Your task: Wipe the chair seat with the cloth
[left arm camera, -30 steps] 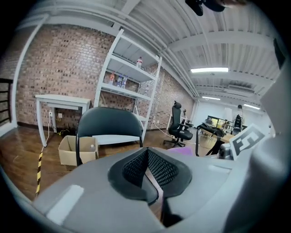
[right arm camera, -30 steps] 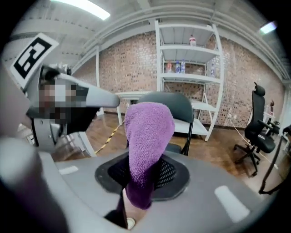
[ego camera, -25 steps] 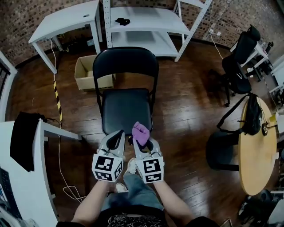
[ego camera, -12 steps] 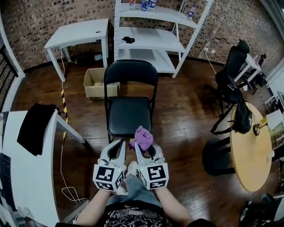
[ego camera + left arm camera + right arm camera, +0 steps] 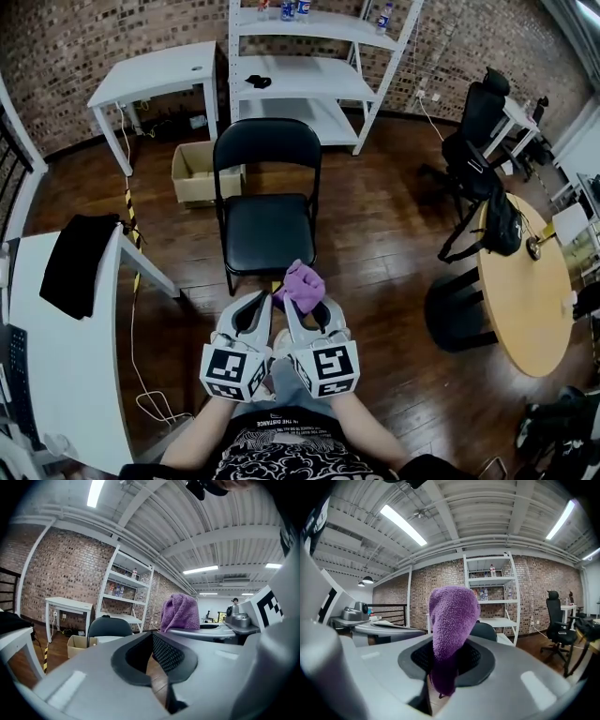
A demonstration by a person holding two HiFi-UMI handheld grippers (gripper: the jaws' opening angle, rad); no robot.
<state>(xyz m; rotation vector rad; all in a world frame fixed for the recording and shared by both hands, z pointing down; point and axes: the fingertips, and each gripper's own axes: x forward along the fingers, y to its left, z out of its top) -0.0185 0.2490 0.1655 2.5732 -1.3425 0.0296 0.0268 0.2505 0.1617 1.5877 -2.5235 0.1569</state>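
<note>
Holding the cloth (image 5: 302,284) in the right gripper (image 5: 306,311): jaws clamped on its lower end, with the purple bunch sticking out past the tips, long axis running along the jaws toward the chair. The chair seat (image 5: 269,232) lies straight ahead of and below both grippers. In the head view, the seat's front edge shows just beyond the cloth, nearer its front right corner. The cloth looks held in the air, not yet on the seat; the right gripper view shows the chair back some way off behind it. The left gripper (image 5: 255,307) sits just beside the right one, jaws drawn together to a thin slit with nothing between the pads. The next move probably needs the right gripper to go forward and down to the seat's front edge.
</note>
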